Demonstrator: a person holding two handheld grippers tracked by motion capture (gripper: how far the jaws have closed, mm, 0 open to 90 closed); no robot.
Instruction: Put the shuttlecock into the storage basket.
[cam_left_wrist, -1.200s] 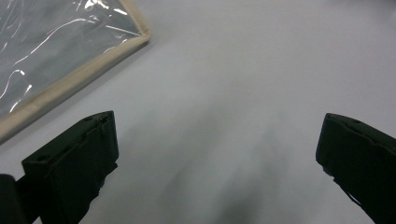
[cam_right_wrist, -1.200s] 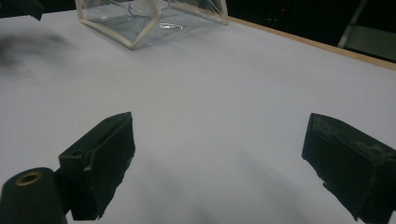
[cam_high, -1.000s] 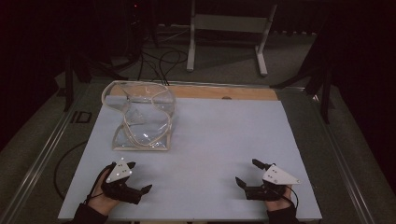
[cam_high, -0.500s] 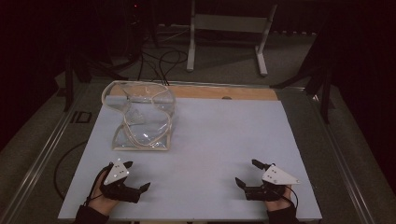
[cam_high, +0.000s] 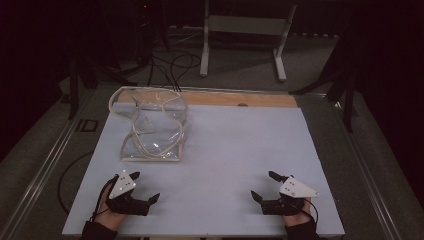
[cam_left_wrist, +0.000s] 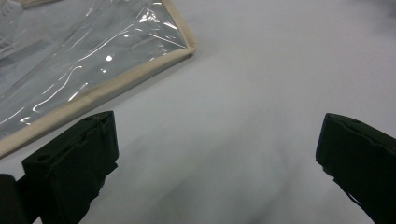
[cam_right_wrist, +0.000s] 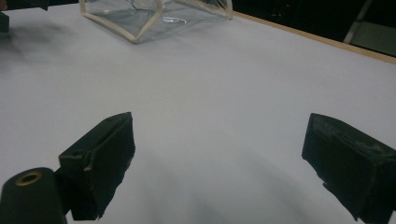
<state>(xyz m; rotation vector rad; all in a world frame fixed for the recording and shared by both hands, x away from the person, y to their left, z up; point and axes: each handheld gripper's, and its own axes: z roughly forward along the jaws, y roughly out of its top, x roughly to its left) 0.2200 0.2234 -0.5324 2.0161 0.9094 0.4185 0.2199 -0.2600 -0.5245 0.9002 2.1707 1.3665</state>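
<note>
A clear plastic bag (cam_high: 152, 127) with beige trim stands open and crumpled at the back left of the pale mat (cam_high: 240, 150). My left gripper (cam_high: 145, 186) rests open near the front left edge, a short way in front of the bag. In the left gripper view its jaws stand wide apart over bare mat (cam_left_wrist: 233, 116), with a corner of the bag (cam_left_wrist: 70, 56) at the upper left. My right gripper (cam_high: 263, 185) lies open at the front right, nothing between its jaws. The right gripper view has the bag (cam_right_wrist: 154, 11) far off at the top.
A wooden strip (cam_high: 240, 99) borders the back of the mat. Behind the table, a white metal stand (cam_high: 245, 25) and dark cables (cam_high: 175, 62) sit on the floor. Metal rails (cam_high: 45, 165) run along the table's sides.
</note>
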